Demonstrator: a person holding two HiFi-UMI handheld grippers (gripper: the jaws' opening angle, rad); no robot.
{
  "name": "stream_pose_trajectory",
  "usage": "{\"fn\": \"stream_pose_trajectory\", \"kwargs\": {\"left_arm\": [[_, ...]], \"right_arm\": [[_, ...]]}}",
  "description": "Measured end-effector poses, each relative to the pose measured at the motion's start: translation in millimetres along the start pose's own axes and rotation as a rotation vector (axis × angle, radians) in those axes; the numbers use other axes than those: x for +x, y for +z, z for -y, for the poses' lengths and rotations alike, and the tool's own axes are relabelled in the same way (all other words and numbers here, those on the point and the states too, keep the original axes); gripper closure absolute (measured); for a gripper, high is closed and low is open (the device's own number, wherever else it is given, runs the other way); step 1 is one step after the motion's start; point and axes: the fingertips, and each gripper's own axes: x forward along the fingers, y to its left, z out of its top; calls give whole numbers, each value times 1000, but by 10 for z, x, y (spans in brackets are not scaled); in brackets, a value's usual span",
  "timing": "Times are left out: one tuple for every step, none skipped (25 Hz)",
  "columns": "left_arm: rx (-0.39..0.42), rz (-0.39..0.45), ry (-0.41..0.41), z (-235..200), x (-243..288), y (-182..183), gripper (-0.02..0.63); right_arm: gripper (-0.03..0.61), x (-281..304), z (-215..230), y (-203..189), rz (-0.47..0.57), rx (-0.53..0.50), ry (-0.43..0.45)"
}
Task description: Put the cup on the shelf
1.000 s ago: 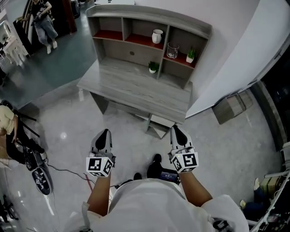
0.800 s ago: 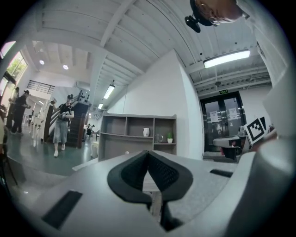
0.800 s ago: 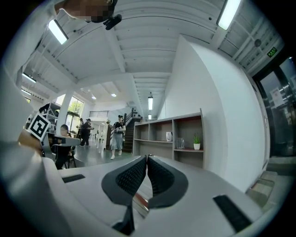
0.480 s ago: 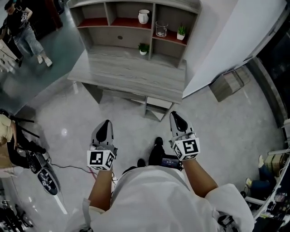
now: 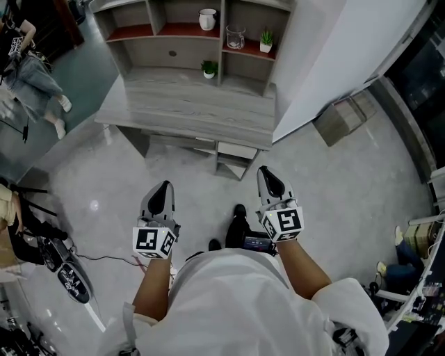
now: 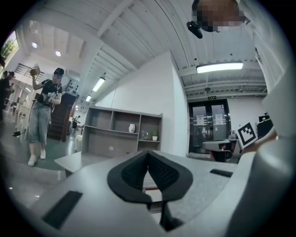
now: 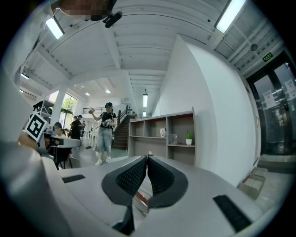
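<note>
Up on the shelf (image 5: 177, 30), in the middle box of the top row, stands the white cup (image 5: 207, 19) — upright, its long side running up and down, mouth up. It is plain white and a bit round; it may have a handle, but it is too small to be sure. A glass cup (image 5: 235, 37) sits in the next box, beside a small plant (image 5: 266, 40). Well apart from them, the left gripper (image 5: 163, 188) and right gripper (image 5: 266, 174) point level toward the desk (image 5: 188, 104) — both squeezed tight, nothing between the jaws.
</note>
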Motion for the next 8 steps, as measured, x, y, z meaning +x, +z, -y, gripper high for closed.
{"fn": "stream_pose_trajectory", "kwargs": {"left_arm": [[-4,-2,4,-28,-17,-5,604],[-8,-3,10,-54,-37,-8,604],[-12,-2,15,-76,-56,-9,604],[-15,-2,20,-92,-70,-8,604],[-16,-2,24,-106,-78,-7,604],[-16,-2,26,-120,-83,-4,604],[-16,-2,27,-134,-85,-2,604],[-16,-2,29,-148,-86,1,604]], "right_arm": [[543,0,-14,8,4,2,1],[543,0,-29,16,8,5,3],[543,0,-41,25,11,8,5],[543,0,-50,35,14,9,7],[543,1,-57,44,17,9,7],[543,4,-62,54,19,9,6],[543,10,-67,64,22,8,4],[543,15,-72,74,25,8,2]]}}
